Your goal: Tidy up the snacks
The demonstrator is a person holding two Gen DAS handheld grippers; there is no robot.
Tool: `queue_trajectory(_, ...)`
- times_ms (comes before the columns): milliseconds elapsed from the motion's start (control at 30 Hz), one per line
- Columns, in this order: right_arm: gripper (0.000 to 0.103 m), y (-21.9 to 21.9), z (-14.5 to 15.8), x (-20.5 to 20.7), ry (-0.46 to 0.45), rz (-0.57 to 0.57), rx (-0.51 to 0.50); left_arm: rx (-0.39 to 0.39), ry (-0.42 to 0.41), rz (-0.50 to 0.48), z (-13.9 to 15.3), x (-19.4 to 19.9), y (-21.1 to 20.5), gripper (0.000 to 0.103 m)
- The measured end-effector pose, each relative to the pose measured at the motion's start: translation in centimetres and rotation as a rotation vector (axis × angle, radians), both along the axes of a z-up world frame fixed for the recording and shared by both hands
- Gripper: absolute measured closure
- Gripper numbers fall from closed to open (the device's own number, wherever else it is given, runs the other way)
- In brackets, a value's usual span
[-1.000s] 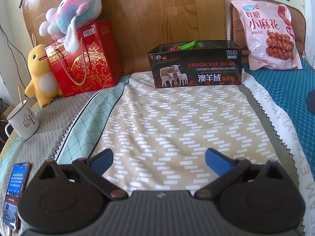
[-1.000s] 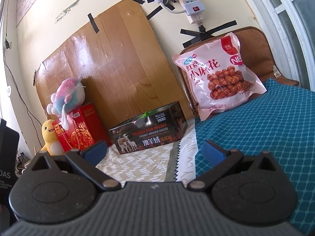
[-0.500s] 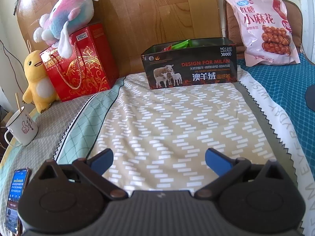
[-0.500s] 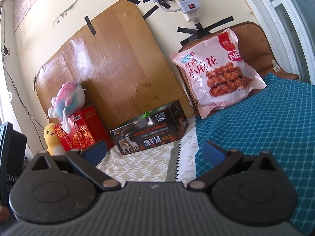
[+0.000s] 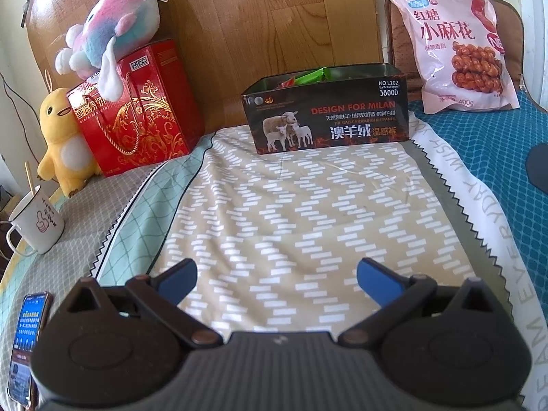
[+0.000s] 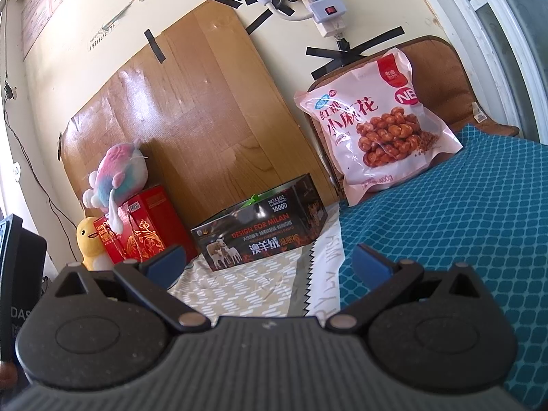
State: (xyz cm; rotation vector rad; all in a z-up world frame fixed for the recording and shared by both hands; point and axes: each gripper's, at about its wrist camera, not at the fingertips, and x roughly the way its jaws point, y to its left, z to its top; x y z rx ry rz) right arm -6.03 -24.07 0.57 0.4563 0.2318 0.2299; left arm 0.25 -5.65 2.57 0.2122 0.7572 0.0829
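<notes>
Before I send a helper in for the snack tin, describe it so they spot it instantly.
Find the wooden board leaning on the wall behind the bed. The tin stands at its foot, between a red gift box and a pink snack bag. It alone is black, open-topped, with sheep pictured on it.

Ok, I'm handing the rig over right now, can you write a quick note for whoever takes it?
Left hand-held gripper: open, holding nothing, low over the beige patterned sheet.
Right hand-held gripper: open, holding nothing, aimed at the back of the bed.
Black tin box: open, against the wooden board, with green and red packets already inside.
Pink snack bag: leaning upright on the brown cushion, on the blue cover to the right of the box.
Done: some packets are in the box.
Left: probably the pink bag, if it belongs with the rest; nothing else loose is visible.
</notes>
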Motion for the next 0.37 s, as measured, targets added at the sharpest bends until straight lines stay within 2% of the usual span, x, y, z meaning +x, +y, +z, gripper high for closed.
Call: queue_trajectory(367,0.0,-0.01,0.01,-0.05,0.001,-0.001,-0.002,-0.033,-0.045,-0.041,0.76,-0.61,-0.03,0.0)
